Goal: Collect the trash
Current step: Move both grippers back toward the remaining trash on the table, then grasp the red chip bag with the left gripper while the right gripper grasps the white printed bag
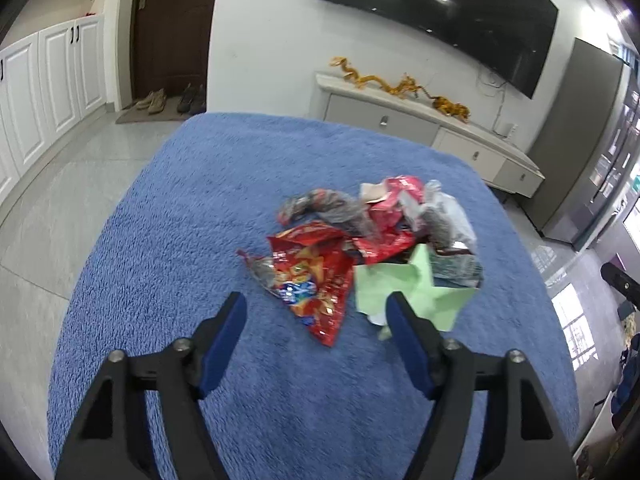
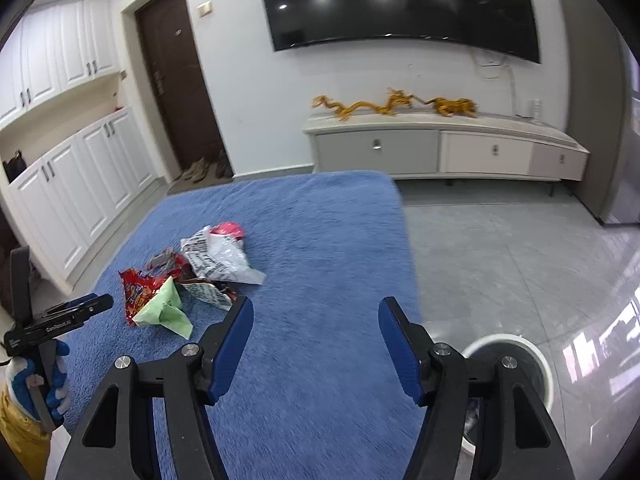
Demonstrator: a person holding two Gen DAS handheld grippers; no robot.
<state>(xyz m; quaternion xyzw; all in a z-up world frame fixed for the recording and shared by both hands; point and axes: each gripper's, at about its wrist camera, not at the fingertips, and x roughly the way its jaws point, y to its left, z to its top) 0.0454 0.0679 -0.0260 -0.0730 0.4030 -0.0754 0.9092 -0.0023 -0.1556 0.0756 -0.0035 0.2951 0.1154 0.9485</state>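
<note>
While both hang spread, left claw (image 1: 316,312) points at red wrapper (image 1: 312,276)

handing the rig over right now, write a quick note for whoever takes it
Left gripper: open, empty, over the blue rug, aimed at the trash pile.
Right gripper: open, empty, further from the pile.
Trash sits in one heap on the rug: red snack bag, green paper, white bag, other wrappers.
White bin stands on the floor off the rug's right edge.
Done: nothing picked yet. Left: move all pieces to the bin.
</note>
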